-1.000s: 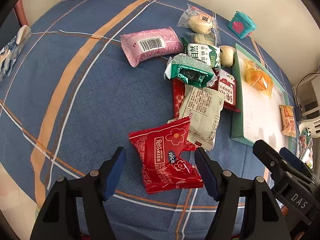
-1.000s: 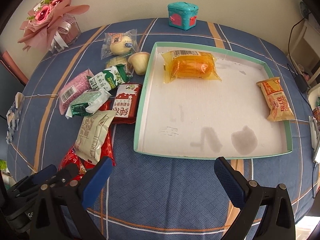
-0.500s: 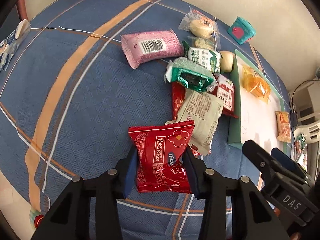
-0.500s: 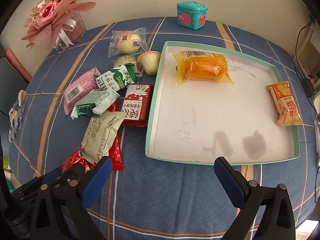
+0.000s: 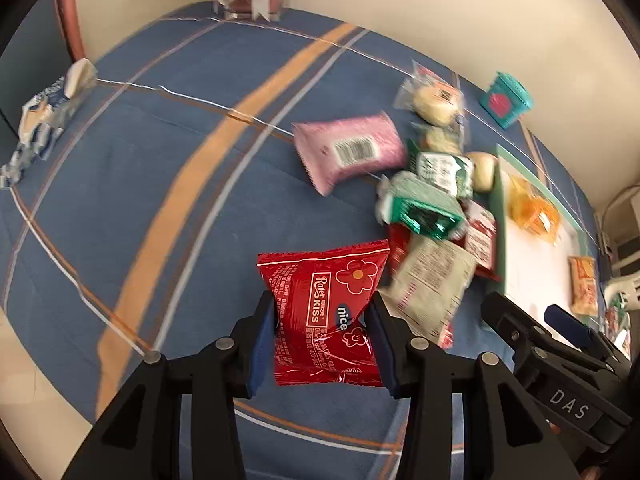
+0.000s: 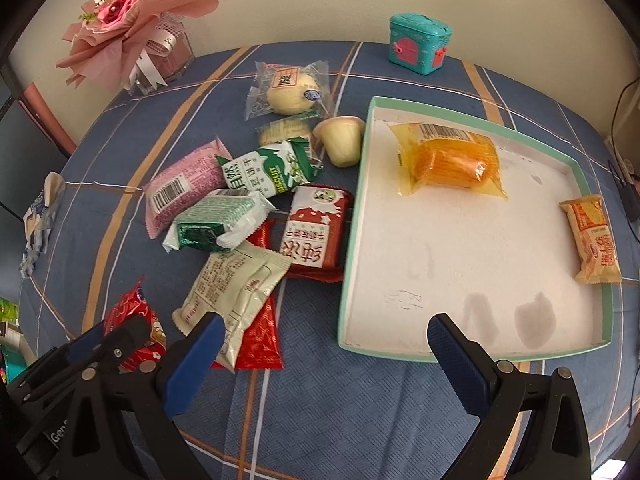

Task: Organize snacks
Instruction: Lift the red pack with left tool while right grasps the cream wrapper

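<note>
My left gripper (image 5: 322,322) is shut on a red snack packet (image 5: 326,308) and holds it above the blue cloth; the packet also shows at lower left in the right wrist view (image 6: 134,326). My right gripper (image 6: 322,346) is open and empty, hovering before the near-left corner of the teal-rimmed white tray (image 6: 472,272). The tray holds an orange cake packet (image 6: 452,160) and a small orange snack packet (image 6: 594,238). A pile of packets lies left of the tray: cream (image 6: 236,286), dark red (image 6: 314,236), green foil (image 6: 218,224), green-white biscuit (image 6: 266,170), pink (image 6: 182,186).
A wrapped bun (image 6: 290,90), a small biscuit pack (image 6: 284,130) and a jelly cup (image 6: 342,140) lie behind the pile. A teal toy chest (image 6: 418,42) and a pink bouquet (image 6: 128,28) stand at the wall. A crumpled blue-white wrapper (image 6: 40,220) lies at the table's left edge.
My left gripper closed on the red packet and lifted it off the cloth. The right gripper stayed open and shifted slightly left, towards the pile.
</note>
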The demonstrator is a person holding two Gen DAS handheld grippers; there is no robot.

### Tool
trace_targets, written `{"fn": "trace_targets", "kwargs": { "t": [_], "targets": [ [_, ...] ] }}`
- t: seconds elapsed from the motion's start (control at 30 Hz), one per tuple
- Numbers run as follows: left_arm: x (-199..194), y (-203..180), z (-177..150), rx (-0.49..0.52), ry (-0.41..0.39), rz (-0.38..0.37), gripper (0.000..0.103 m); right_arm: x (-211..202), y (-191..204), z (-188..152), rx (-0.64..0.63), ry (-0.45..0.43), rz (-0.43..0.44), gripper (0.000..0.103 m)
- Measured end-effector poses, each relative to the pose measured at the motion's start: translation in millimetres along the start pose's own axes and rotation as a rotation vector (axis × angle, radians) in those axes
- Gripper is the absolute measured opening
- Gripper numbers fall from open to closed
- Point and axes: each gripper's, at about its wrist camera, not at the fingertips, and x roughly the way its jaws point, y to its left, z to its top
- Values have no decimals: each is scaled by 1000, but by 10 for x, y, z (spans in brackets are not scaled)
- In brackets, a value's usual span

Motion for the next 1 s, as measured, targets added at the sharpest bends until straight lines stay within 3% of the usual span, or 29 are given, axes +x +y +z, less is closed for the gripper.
{"fn": "trace_targets", "kwargs": {
  "t": [0.37, 0.57, 0.77, 1.0],
  "targets": [
    [20, 164, 140, -9, -49, 62, 46, 255, 254, 93, 3, 50, 29, 102],
    [-8, 274, 192, -37, -57, 72, 46, 367, 367, 134, -11, 59, -16, 99],
    [-10, 344, 212, -53, -57, 68, 46, 340, 430, 189, -16, 26, -67, 95],
    [-14, 355, 212, -55, -60, 65, 46, 338, 633, 229, -48, 8, -26, 93]
  ]
}}
